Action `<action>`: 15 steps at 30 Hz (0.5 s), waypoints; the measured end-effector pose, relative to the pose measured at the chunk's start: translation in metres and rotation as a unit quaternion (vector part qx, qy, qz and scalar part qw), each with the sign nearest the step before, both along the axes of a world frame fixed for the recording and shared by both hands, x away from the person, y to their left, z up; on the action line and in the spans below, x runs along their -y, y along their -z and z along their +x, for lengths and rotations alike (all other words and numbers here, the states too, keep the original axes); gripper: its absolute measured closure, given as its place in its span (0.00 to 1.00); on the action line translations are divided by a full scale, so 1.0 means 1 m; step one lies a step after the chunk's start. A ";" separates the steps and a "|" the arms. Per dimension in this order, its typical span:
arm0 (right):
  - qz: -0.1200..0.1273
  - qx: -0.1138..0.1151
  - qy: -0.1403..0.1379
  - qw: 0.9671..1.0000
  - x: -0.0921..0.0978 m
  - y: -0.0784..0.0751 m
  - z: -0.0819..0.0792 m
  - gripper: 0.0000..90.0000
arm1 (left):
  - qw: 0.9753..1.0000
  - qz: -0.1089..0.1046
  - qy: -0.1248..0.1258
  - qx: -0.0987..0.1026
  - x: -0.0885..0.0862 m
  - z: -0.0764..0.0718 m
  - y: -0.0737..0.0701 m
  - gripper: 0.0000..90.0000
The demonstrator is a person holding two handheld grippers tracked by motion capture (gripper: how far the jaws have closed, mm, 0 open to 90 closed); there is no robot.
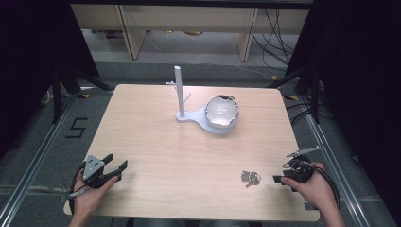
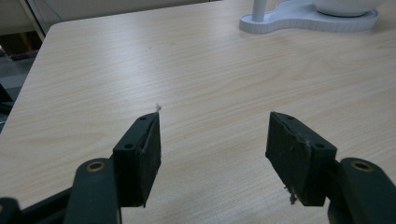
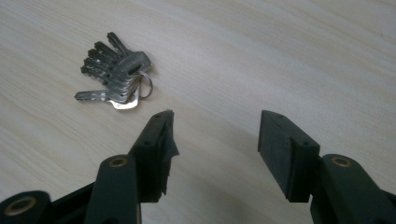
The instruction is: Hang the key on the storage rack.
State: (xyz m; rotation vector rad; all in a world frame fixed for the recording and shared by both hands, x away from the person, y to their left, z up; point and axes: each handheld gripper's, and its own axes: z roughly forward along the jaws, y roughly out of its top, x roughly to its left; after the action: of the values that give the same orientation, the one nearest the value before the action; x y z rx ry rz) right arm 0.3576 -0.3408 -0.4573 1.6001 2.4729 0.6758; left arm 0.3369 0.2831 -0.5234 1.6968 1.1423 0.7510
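Observation:
A bunch of silver keys (image 1: 249, 178) (image 3: 116, 77) on a ring lies flat on the wooden table (image 1: 156, 142), near the front right. My right gripper (image 1: 282, 173) (image 3: 215, 135) is open just to the right of the keys, low over the table, with nothing between its jaws. In the right gripper view the keys lie ahead and left of the left jaw, apart from it. My left gripper (image 1: 118, 161) (image 2: 215, 135) is open and empty at the front left corner, pointing toward the table's middle.
A white stand (image 1: 180, 92) (image 2: 299, 18) with an upright post and small pegs sits at the back centre. A shiny white bowl (image 1: 221, 111) (image 2: 345, 5) rests on its flat base. Cables and shelf legs lie on the floor beyond the table.

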 end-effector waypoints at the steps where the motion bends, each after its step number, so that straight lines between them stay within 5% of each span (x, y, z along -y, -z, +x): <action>1: -0.002 -0.006 -0.008 1.000 -0.001 -0.002 0.002 0.50 | 1.000 0.000 0.001 0.000 0.000 0.001 0.000 0.39; 8: -0.047 -0.043 -0.072 0.995 -0.010 -0.006 0.014 0.48 | 1.000 0.013 0.001 -0.005 0.003 0.001 0.000 0.39; 13: -0.064 -0.057 -0.131 0.988 -0.028 -0.013 0.015 0.47 | 1.000 0.023 0.005 -0.004 0.006 0.000 0.000 0.39; 14: -0.075 -0.053 -0.187 0.978 -0.039 -0.016 0.018 0.46 | 1.000 0.028 0.009 -0.003 0.006 0.000 0.001 0.39; 15: -0.084 -0.052 -0.209 0.973 -0.045 -0.018 0.021 0.45 | 1.000 0.028 0.009 -0.003 0.006 0.000 0.001 0.39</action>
State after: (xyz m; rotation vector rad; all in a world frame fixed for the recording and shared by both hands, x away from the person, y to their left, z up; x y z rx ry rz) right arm 0.3784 -0.2955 -0.4398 1.0901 2.8892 0.4162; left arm 0.3373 0.2767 -0.5240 1.7549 1.1164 0.7738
